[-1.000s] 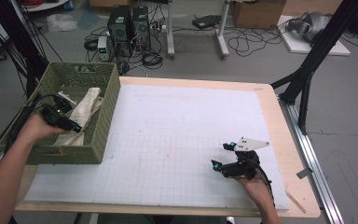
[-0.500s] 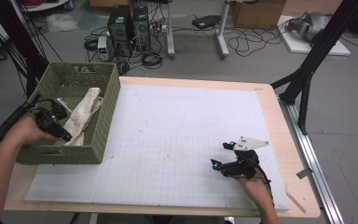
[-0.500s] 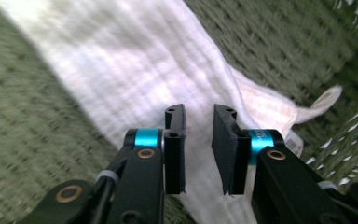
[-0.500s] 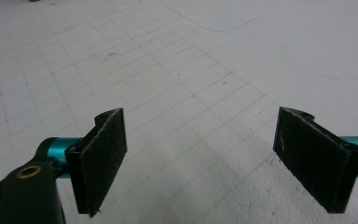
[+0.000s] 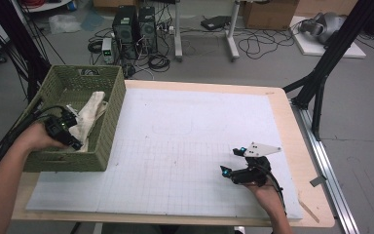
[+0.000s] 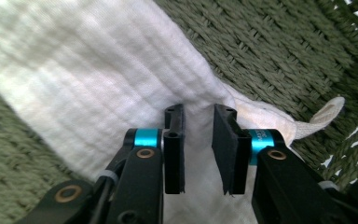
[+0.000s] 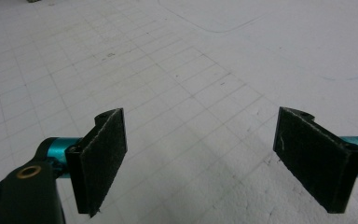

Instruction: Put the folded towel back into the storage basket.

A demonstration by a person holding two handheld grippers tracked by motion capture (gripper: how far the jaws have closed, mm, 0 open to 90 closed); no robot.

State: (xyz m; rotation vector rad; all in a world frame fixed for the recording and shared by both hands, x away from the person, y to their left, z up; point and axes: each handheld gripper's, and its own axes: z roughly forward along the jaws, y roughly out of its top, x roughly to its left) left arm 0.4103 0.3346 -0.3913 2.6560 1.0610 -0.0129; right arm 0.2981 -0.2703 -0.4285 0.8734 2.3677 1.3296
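White gridded board [image 5: 190,141] covers the table; at its far left, the green basket [image 5: 109,105] holds a cream cloth [image 5: 90,114]. Left gripper [image 6: 198,140] — jaws narrowed, having just been closing then easing slightly — straddles a fold, apparently to lift it. Right gripper [image 7: 200,154] rests spread wide, empty, near right.

White gridded mat [image 5: 175,146], computer towers [image 5: 135,24]

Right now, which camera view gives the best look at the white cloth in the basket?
The left gripper view: the cloth lies close up, weave and a corner loop visible, between the left tongs. The high view shows it small, draped in the green basket. The right gripper view looks at the white mat.
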